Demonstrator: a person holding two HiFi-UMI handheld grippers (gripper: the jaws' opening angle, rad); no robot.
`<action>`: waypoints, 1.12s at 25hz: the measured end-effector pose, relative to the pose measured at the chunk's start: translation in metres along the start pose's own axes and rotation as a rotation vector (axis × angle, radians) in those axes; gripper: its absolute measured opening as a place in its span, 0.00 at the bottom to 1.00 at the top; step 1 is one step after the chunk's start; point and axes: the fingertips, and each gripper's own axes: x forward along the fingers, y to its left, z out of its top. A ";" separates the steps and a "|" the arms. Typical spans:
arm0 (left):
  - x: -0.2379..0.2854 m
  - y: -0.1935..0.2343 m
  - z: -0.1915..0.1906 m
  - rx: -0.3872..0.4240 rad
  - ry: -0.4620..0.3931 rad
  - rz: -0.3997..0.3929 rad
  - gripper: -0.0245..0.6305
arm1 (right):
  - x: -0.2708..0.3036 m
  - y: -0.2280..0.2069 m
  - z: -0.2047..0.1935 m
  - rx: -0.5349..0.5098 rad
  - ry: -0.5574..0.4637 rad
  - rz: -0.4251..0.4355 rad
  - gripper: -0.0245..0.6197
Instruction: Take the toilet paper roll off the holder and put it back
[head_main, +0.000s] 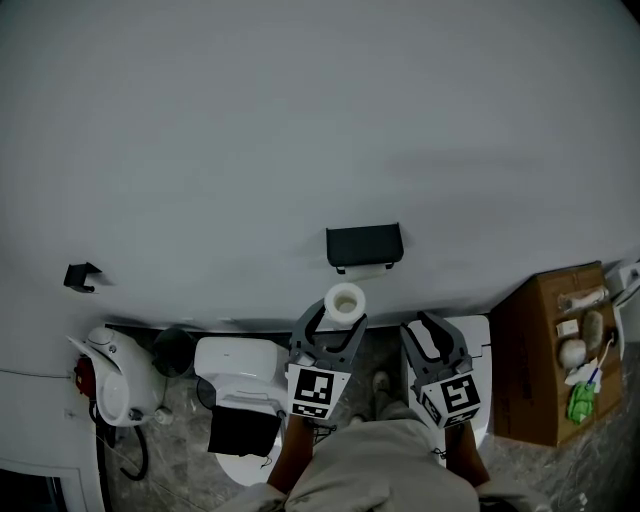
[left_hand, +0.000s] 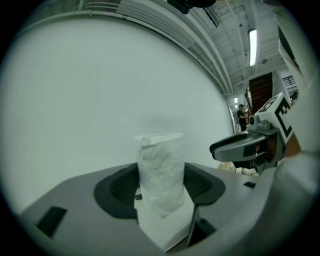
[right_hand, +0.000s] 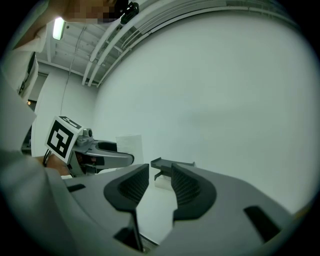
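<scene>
A black wall holder (head_main: 363, 246) hangs empty on the pale wall. Just below it, my left gripper (head_main: 334, 322) is shut on the white toilet paper roll (head_main: 346, 300), whose open core faces up toward the head camera. In the left gripper view the roll (left_hand: 160, 172) stands upright between the dark pads, a loose sheet hanging below it. My right gripper (head_main: 436, 338) hovers to the right of the roll, its jaws a little apart and holding nothing. The right gripper view shows the holder (right_hand: 172, 164) past the jaws, and the left gripper (right_hand: 102, 153) with the roll (right_hand: 129, 146).
A white toilet (head_main: 238, 372) with a black item on its lid sits below left. A cardboard box (head_main: 545, 350) holding small items stands at right. A white appliance (head_main: 118, 380) and a black wall hook (head_main: 81, 275) are at left.
</scene>
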 end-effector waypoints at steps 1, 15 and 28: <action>-0.001 -0.001 0.000 0.000 0.000 -0.001 0.47 | -0.001 0.000 0.000 0.000 -0.001 0.000 0.25; 0.018 0.009 -0.003 -0.016 0.009 -0.002 0.47 | 0.025 -0.014 0.001 0.004 0.016 0.017 0.25; 0.051 0.026 0.011 -0.003 -0.016 0.005 0.47 | 0.054 -0.035 0.009 -0.005 0.019 0.034 0.24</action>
